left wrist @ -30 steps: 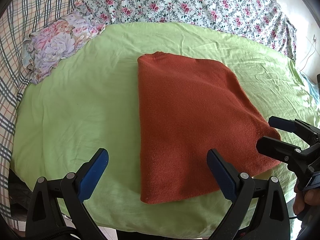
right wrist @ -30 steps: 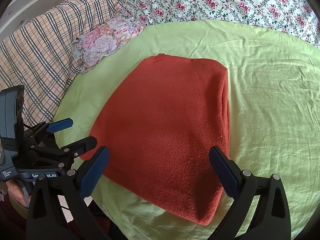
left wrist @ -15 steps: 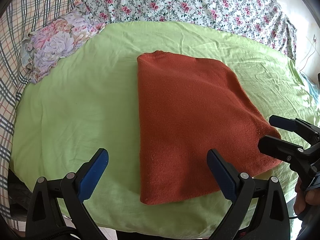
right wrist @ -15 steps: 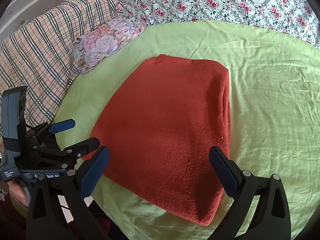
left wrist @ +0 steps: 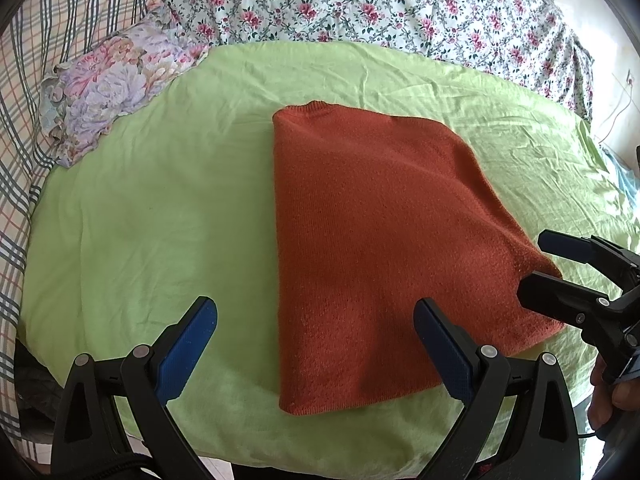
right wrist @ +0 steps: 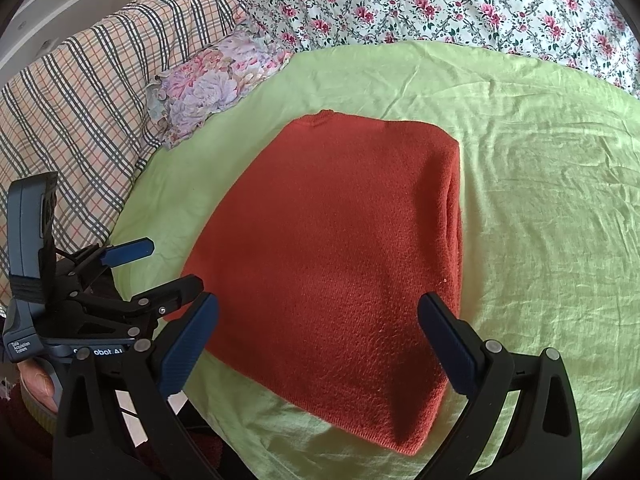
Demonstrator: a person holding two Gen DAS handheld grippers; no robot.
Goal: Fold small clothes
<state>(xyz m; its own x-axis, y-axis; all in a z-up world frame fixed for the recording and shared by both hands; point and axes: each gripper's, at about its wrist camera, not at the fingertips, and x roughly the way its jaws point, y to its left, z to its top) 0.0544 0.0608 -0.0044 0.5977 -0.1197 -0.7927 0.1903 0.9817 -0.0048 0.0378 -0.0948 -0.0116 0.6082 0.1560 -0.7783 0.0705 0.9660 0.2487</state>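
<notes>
A rust-orange knitted sweater (left wrist: 384,240) lies folded lengthwise on a light green sheet (left wrist: 160,208), its near hem towards me. It also shows in the right wrist view (right wrist: 340,248). My left gripper (left wrist: 316,344) is open and empty, just above the hem's near left corner. My right gripper (right wrist: 320,340) is open and empty above the hem's near right part. Each gripper shows in the other's view: the right gripper (left wrist: 560,268) by the sweater's right hem corner, the left gripper (right wrist: 156,268) by its left hem corner.
A floral pillow (left wrist: 108,80) lies at the far left of the green sheet. A flowered quilt (left wrist: 360,4) runs along the back. A checked blanket (right wrist: 80,92) covers the left side. The bed's near edge is just below the grippers.
Both grippers have shifted only slightly; the sweater lies as before and both stay open.
</notes>
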